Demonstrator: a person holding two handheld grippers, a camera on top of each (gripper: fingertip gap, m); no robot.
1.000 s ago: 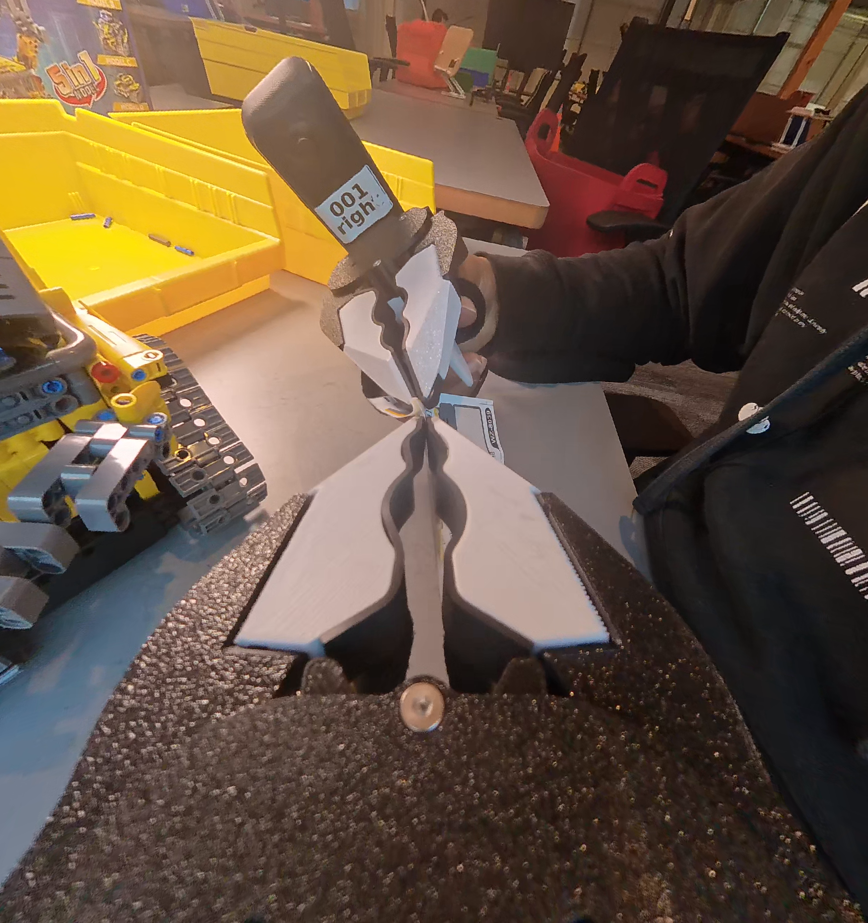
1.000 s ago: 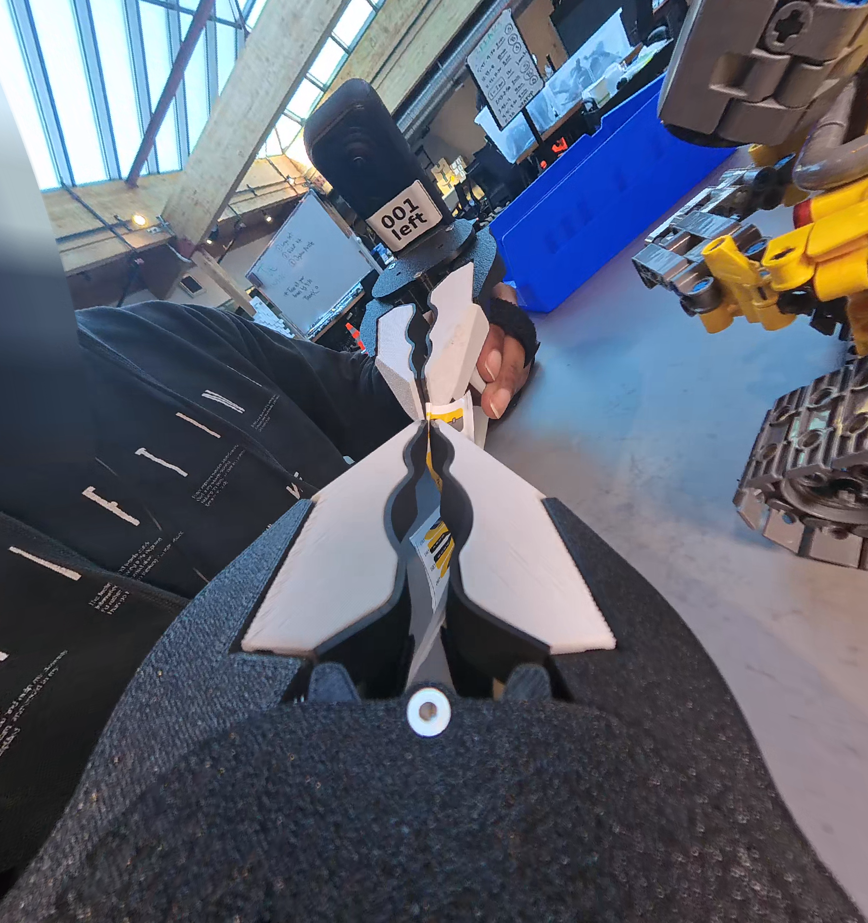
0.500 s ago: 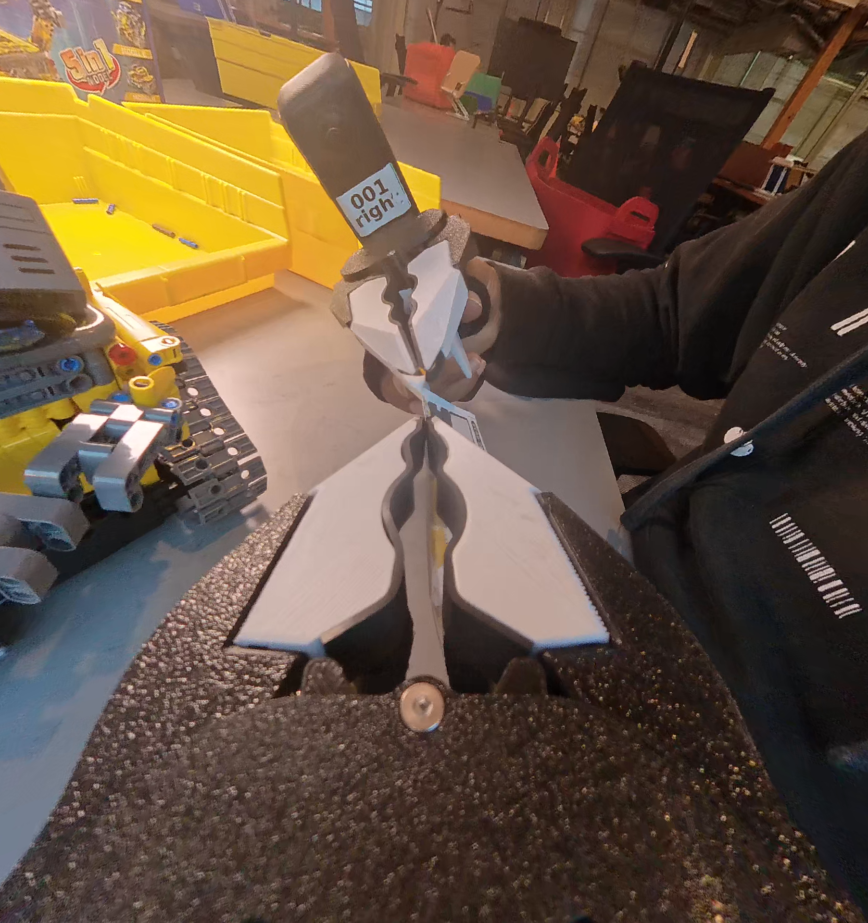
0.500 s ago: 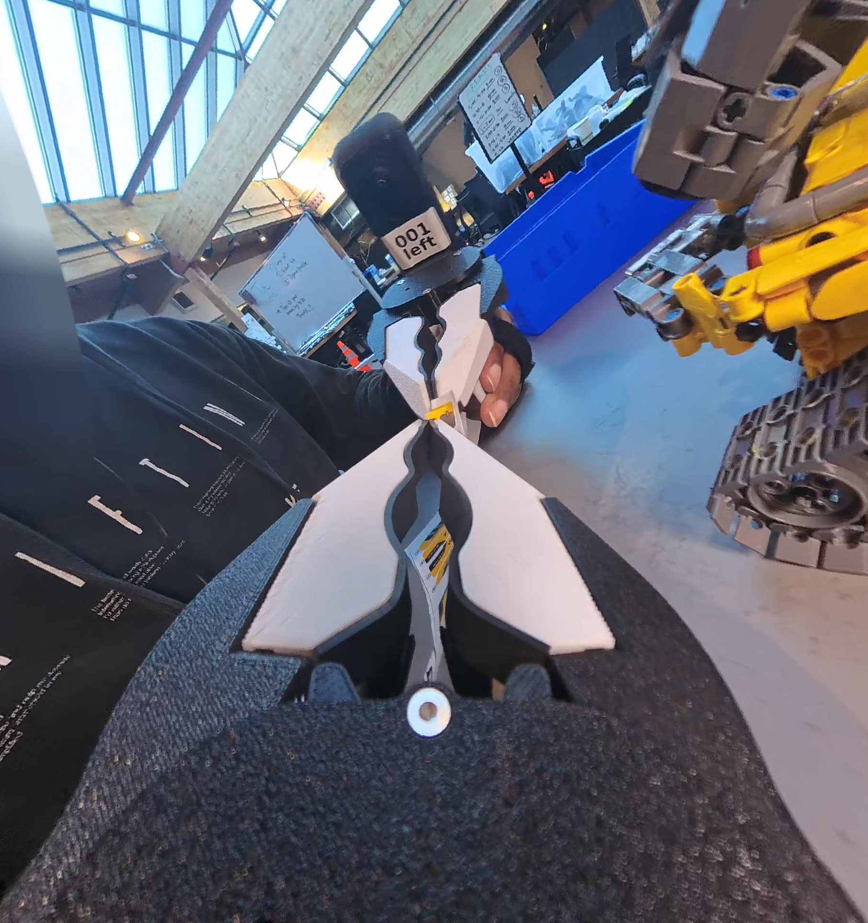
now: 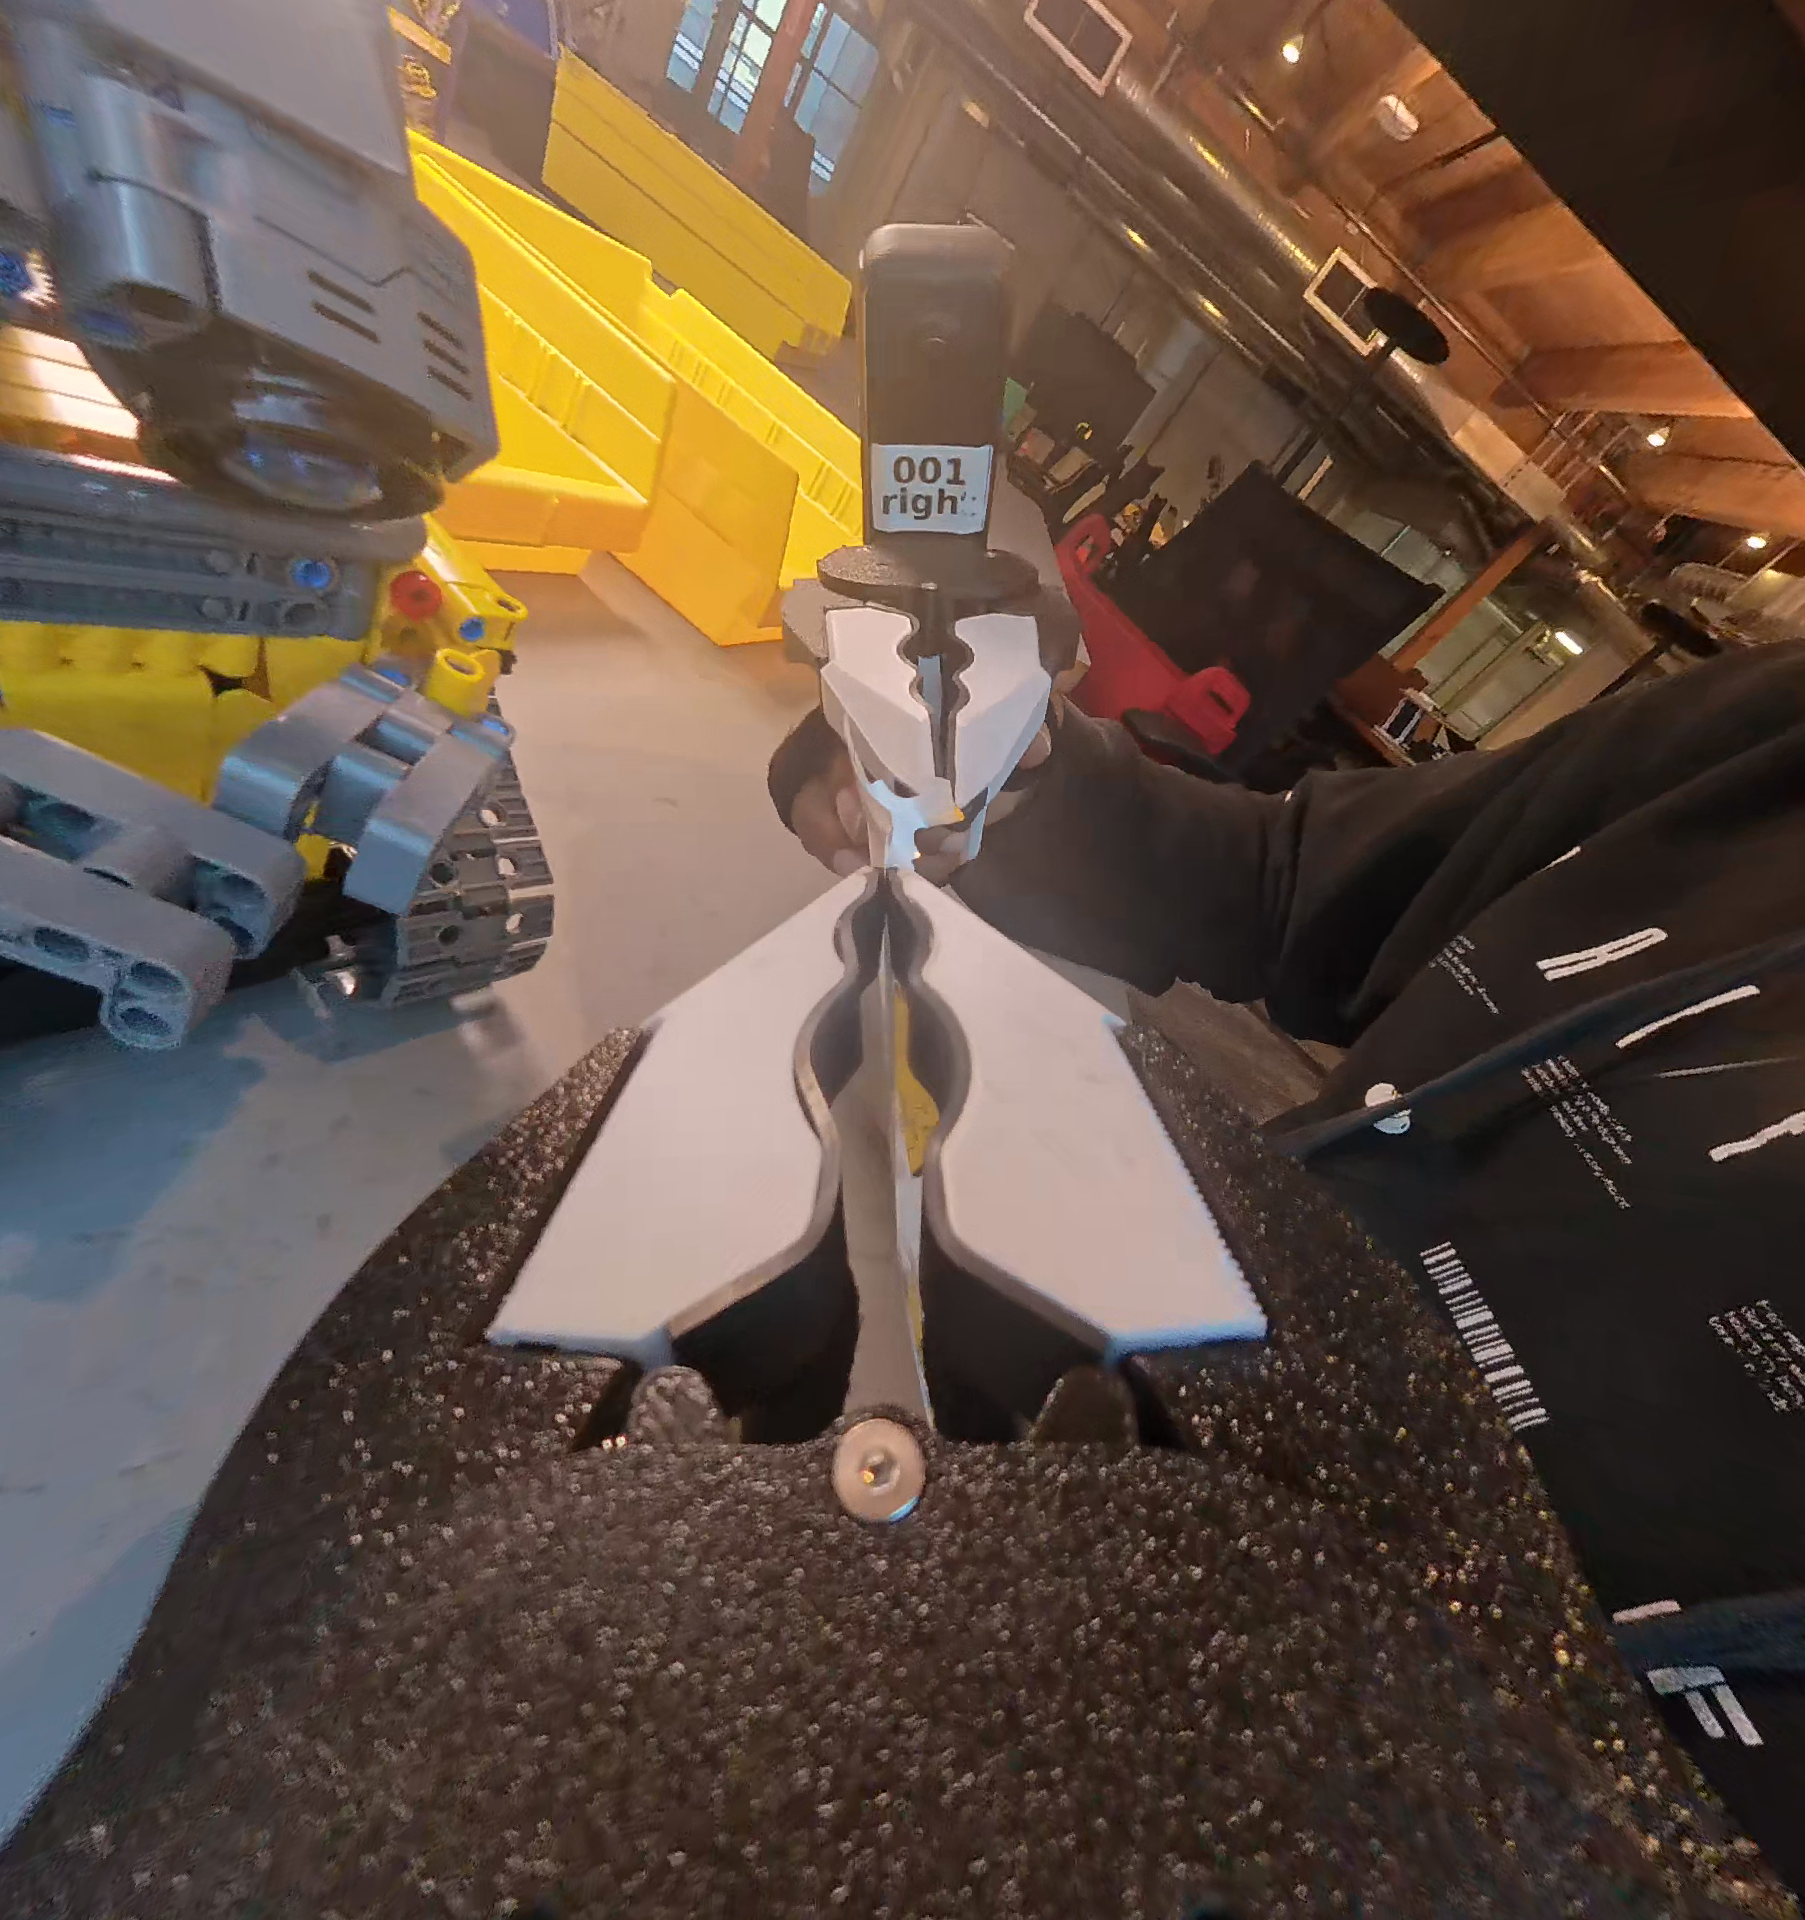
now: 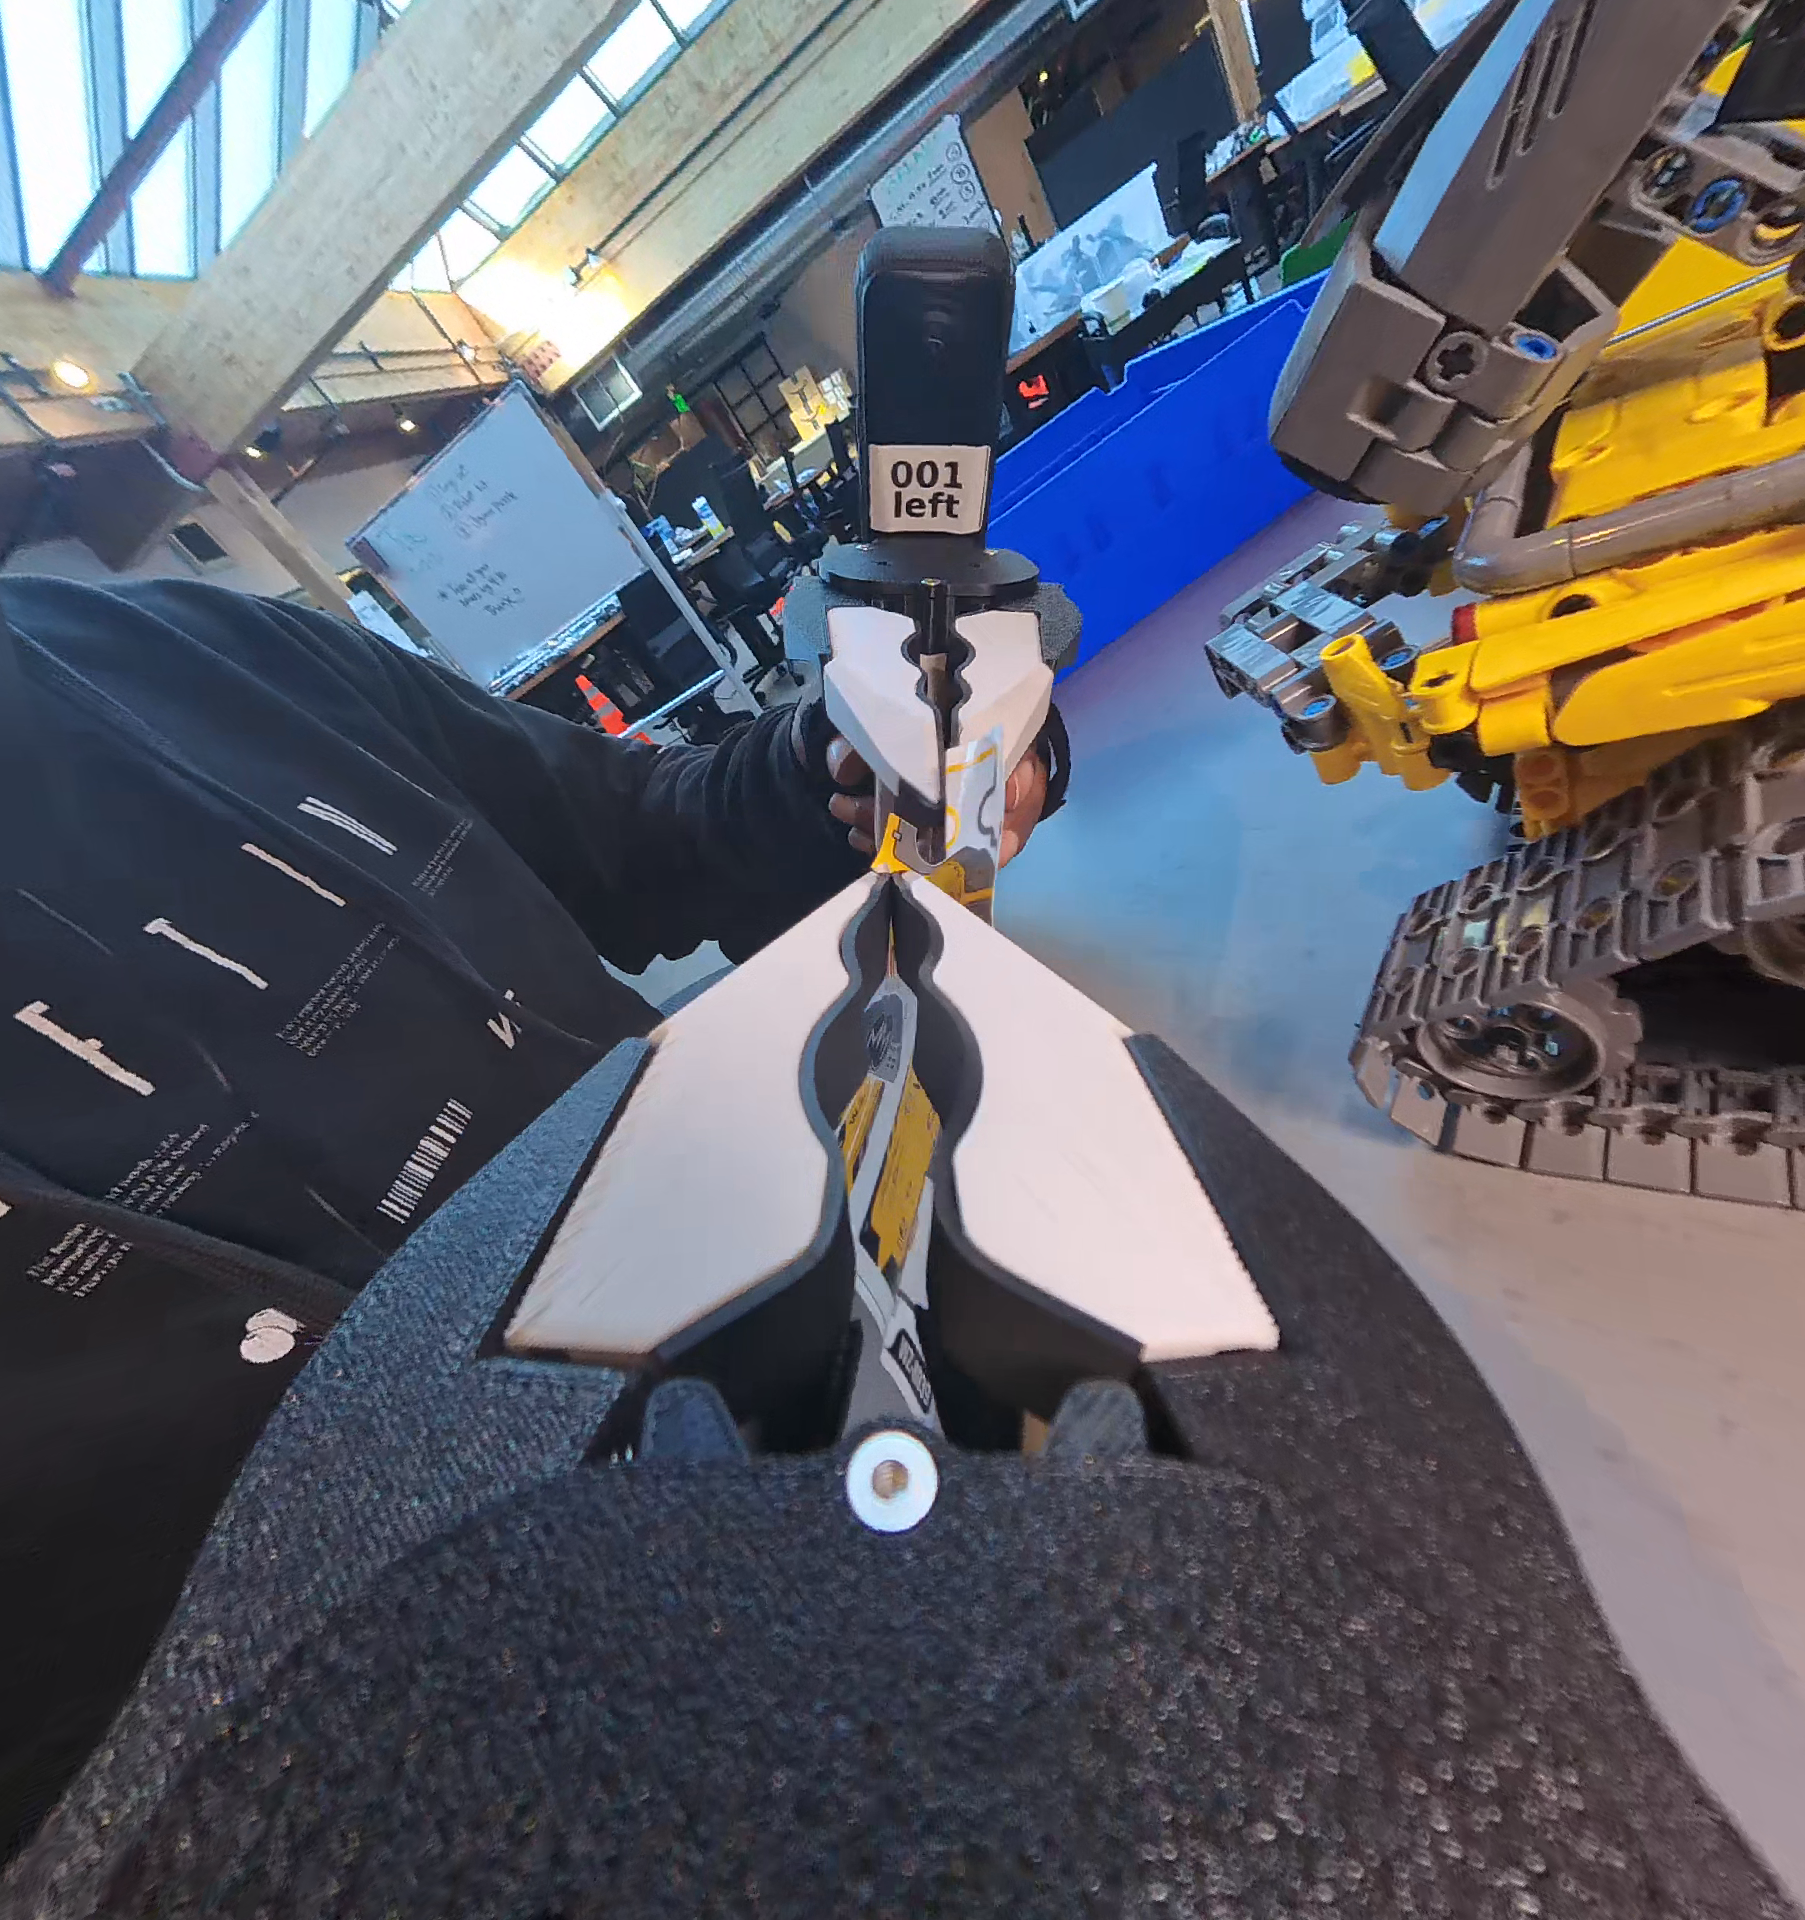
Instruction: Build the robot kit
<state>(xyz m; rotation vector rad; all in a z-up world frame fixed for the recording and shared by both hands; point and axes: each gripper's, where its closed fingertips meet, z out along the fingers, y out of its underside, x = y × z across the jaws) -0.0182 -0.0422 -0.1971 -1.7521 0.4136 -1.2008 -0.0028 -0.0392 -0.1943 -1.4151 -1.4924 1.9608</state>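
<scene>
two claws over grey table (image 5: 150,1195), yellow bins (image 5: 649,416), whiteboard (image 6: 503,540) behind

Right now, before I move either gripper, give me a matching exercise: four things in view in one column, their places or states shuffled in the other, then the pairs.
1. thin yellow-and-white printed paper sheet
2. yellow and grey brick-built tracked vehicle
3. big blue plastic bin
4. white whiteboard

a. far back, beyond the black sleeve
b. pinched by left gripper and right gripper
c. standing on the grey tabletop
d. at the table's far end

Pairs: 1-b, 2-c, 3-d, 4-a
</scene>
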